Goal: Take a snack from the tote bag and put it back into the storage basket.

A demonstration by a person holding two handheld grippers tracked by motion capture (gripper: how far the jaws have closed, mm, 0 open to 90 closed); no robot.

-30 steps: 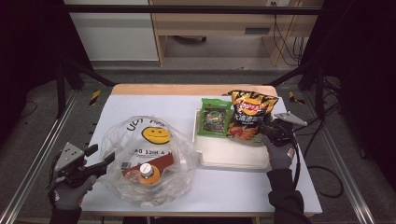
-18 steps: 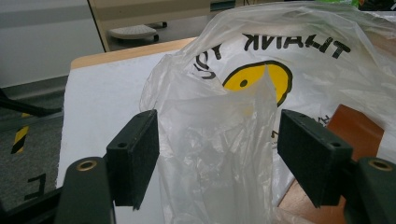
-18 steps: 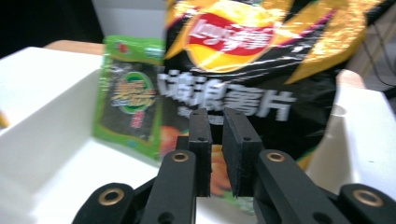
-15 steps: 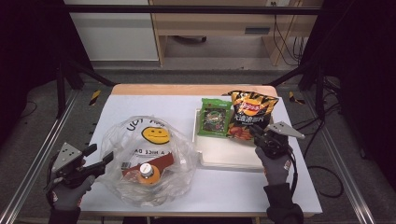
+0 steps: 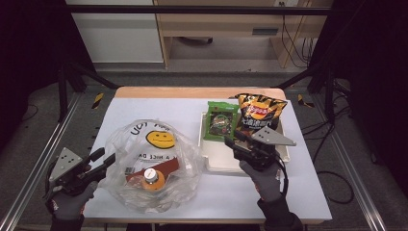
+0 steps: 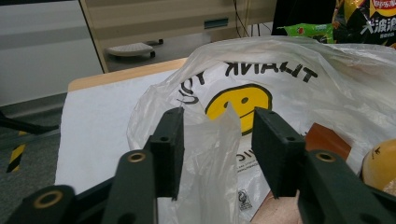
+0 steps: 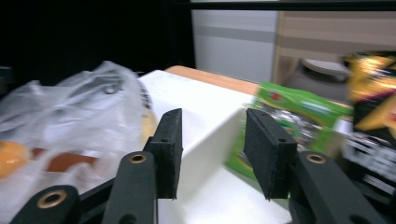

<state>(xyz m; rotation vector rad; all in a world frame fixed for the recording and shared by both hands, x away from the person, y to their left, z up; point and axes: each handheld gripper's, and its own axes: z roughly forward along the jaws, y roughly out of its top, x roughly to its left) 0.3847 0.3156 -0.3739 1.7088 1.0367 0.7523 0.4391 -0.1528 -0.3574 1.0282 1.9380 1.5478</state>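
Clear bag [image 6: 289,88] reads "THANK YOU" — left gripper [image 6: 217,140] jaws closing around its edge, right gripper [image 7: 210,149] spread.

Bag [image 5: 154,159] left of tray [image 5: 216,161] (snacks inside).

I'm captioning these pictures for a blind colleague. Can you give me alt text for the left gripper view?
The left tool straddles a raised fold of a clear plastic bag printed with a yellow smiley face; its black jaws, which have just been closing, stand on either side of the fold with gaps visible. The bag lies on a white table, with snack packets behind it.
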